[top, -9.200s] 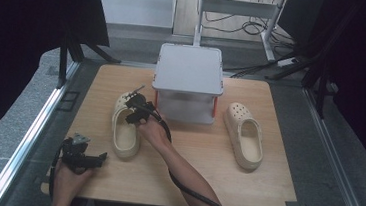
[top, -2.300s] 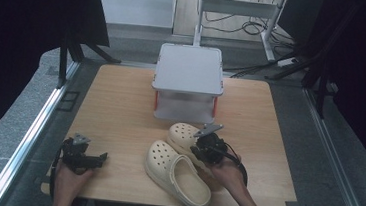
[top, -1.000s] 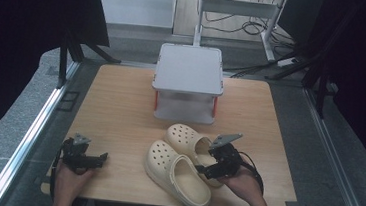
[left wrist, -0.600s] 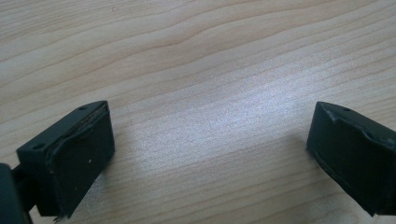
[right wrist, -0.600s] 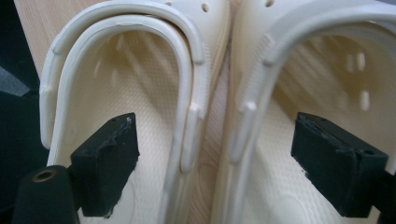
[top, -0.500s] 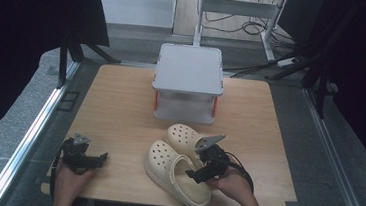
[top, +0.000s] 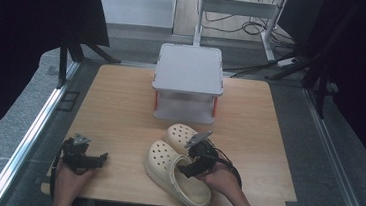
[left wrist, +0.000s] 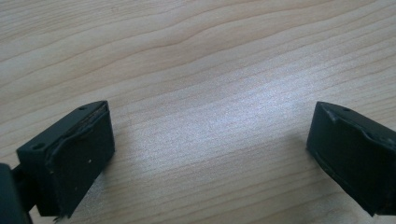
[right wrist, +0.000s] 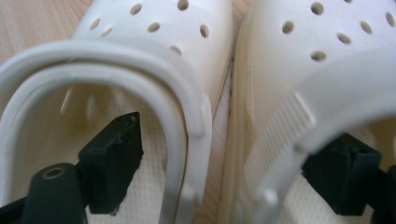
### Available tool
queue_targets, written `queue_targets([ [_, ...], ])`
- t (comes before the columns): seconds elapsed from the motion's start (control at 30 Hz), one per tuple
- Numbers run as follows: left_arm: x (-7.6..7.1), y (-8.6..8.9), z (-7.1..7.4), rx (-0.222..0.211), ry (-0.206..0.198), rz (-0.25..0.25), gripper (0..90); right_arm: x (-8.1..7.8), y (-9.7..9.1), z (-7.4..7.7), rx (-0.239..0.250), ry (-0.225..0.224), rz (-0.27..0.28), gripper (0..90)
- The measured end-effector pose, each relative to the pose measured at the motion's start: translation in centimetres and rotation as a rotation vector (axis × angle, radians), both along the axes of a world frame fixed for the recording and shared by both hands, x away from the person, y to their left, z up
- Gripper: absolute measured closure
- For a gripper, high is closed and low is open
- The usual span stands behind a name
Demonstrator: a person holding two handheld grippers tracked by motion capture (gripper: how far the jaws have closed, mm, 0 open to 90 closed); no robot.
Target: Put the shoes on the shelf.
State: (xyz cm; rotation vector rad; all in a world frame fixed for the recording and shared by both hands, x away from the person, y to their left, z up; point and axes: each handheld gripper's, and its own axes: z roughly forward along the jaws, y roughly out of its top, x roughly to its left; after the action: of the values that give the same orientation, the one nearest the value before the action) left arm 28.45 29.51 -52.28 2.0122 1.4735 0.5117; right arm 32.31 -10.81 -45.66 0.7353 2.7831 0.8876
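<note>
Here the work in hand looks like gathering a pair of cream clogs side by side near the front edge of the bench, in front of the grey lidded box that stands toward the back edge. The near clog lies at a slant with its heel toward the front edge, and the far clog sits just beyond it, the two touching along their inner sides. In the right gripper view the right gripper straddles both at once: one jaw sits inside the heel opening of one clog and the other jaw inside the opening of its neighbour, so both inner walls stand between them. Its jaws have just been closing a little, yet they stand fairly wide, and I cannot tell whether the pads already press on the walls. The left gripper rests low at the front left corner, jaws wide apart over bare wood, holding nothing. Next, I judge, the right jaws need to pinch both inner walls firmly together before any lift; a loose grip could let one clog slip free.
</note>
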Motion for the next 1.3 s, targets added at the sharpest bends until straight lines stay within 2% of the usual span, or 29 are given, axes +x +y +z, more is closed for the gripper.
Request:
queue_targets([
  [0.33,0.0,0.0,0.0,-0.001,-0.001,0.0,0.8,0.6,1.3,-0.6,-0.003,-0.018,0.0,28.8],
  [0.47,0.0,0.0,0.0,-0.001,-0.001,0.0,0.8,0.8,1.3,-0.9,0.006,-0.02,-0.01,37.5],
  [0.53,0.0,0.0,0.0,-0.001,-0.001,0.0,0.8,0.8,1.1,-0.9,-0.005,-0.014,-0.02,42.6],
  [0.63,0.0,0.0,0.0,-0.001,-0.001,0.0,0.8,0.7,0.8,-0.9,-0.032,0.014,-0.019,45.8],
  [0.8,0.0,0.0,0.0,0.0,-0.001,-0.001,0.8,0.6,0.7,-0.5,-0.068,0.028,-0.031,52.8],
  [0.83,0.0,0.0,0.0,-0.001,-0.001,-0.001,0.8,0.7,0.9,-0.3,-0.096,0.029,-0.04,60.1],
  [0.87,0.0,0.0,0.0,-0.001,-0.001,0.0,0.8,0.7,0.9,-0.2,-0.097,0.033,-0.048,62.8],
  [0.97,0.0,0.0,0.0,0.001,0.0,-0.002,0.8,1.1,0.6,0.0,-0.088,0.073,-0.064,63.4],
  [1.1,0.0,0.0,0.0,0.002,0.0,-0.002,0.8,1.4,0.6,0.5,-0.117,0.127,-0.042,58.8],
  [1.3,0.0,0.0,0.0,0.001,-0.002,-0.002,0.8,1.7,0.8,0.9,-0.166,0.148,-0.031,63.7],
])
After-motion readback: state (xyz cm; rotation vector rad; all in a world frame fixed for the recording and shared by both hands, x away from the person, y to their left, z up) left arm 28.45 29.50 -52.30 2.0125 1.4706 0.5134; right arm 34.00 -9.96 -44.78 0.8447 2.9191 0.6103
